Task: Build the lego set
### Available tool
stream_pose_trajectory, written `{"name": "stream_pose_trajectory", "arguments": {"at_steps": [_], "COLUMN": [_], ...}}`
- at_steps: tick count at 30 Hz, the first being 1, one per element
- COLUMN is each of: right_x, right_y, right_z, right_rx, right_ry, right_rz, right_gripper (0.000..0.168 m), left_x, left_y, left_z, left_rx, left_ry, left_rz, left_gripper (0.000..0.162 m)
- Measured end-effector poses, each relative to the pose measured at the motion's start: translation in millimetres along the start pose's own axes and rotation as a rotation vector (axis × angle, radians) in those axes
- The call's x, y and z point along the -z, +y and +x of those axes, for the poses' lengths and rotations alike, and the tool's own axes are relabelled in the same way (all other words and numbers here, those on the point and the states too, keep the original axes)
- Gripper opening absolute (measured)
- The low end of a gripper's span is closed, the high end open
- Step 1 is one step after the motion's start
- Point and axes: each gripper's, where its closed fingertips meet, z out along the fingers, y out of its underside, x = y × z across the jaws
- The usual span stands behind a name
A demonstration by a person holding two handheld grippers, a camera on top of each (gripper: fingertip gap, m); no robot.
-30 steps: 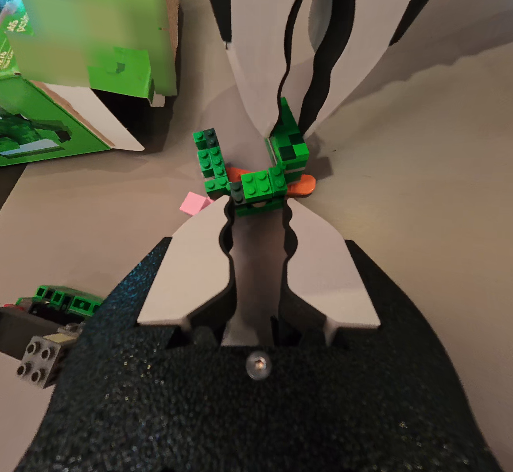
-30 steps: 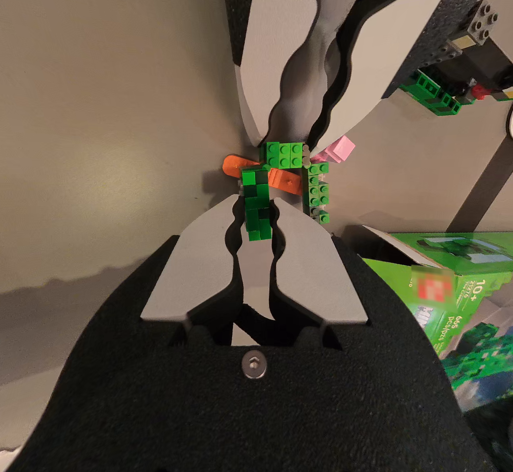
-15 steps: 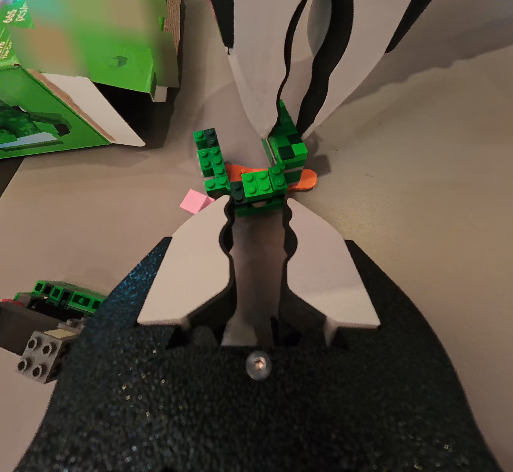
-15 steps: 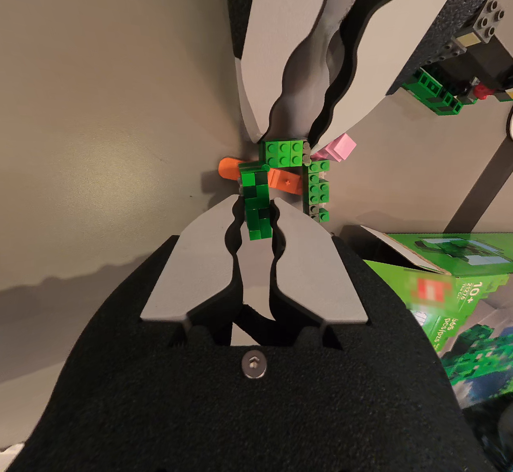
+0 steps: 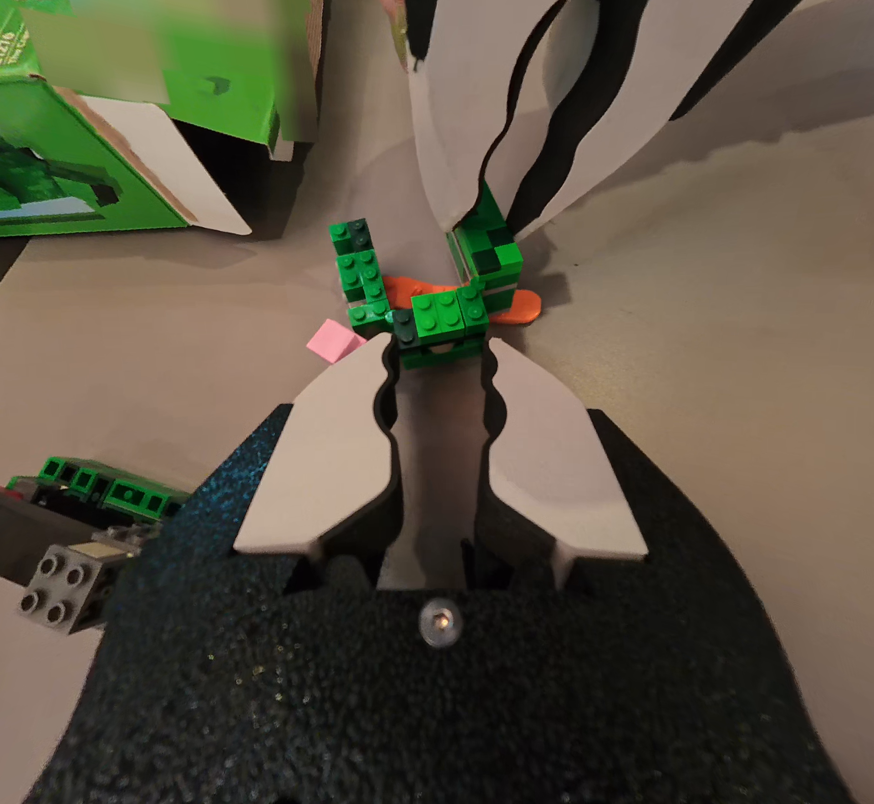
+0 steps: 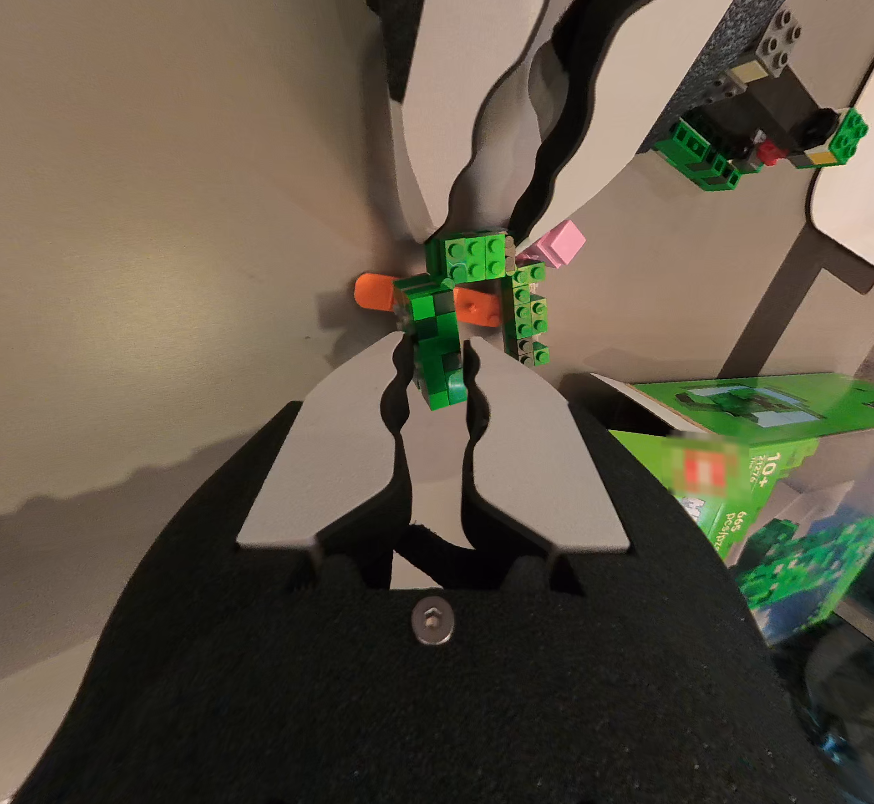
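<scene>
Gripped from opposite ends by left gripper [image 5: 440, 346] and right gripper [image 6: 432, 346], both narrowly parted around the green brick assembly [image 5: 444, 308], orange brick separator [image 5: 515, 310] beneath, barely shifted since a second ago: seating unfinished.

Glossy plastic green bricks [image 5: 444, 313] | matt smooth bench [image 5: 686, 355] | rough black claw body, smooth grey fingers [image 5: 340, 440] | cardboard box [image 5: 142, 72]

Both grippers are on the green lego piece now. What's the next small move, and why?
Probably press the two halves together. The right gripper pinches one green block section, and the left gripper brackets the studded green section; the assembly sits over an orange piece.
</scene>
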Motion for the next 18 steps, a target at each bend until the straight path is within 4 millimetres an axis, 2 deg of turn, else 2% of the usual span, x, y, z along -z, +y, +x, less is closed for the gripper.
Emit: {"name": "stream_pose_trajectory", "arguments": {"at_steps": [6,9,12,15,18], "right_x": [4,7,12,17,10], "right_y": [-1,-3,-3,-9,-11], "right_z": [2,2,5,7,2], "right_rx": [-0.016,-0.024,-0.024,-0.025,0.050], "right_ry": [0.083,0.143,0.251,0.394,0.549], "right_rz": [0.031,0.084,0.119,0.172,0.148], "right_gripper": [0.031,0.030,0.035,0.049,0.057], "left_x": [1,1,1,1,2], "left_y": [0,0,-1,-1,-2], "left_z": [-1,-1,-1,-1,-2], "left_rx": [0.027,0.040,0.051,0.069,0.098], "left_ry": [0.000,0.007,0.009,0.014,0.023], "left_rz": [0.002,0.008,0.010,0.013,0.019], "left_gripper": [0.033,0.033,0.033,0.033,0.033]}}
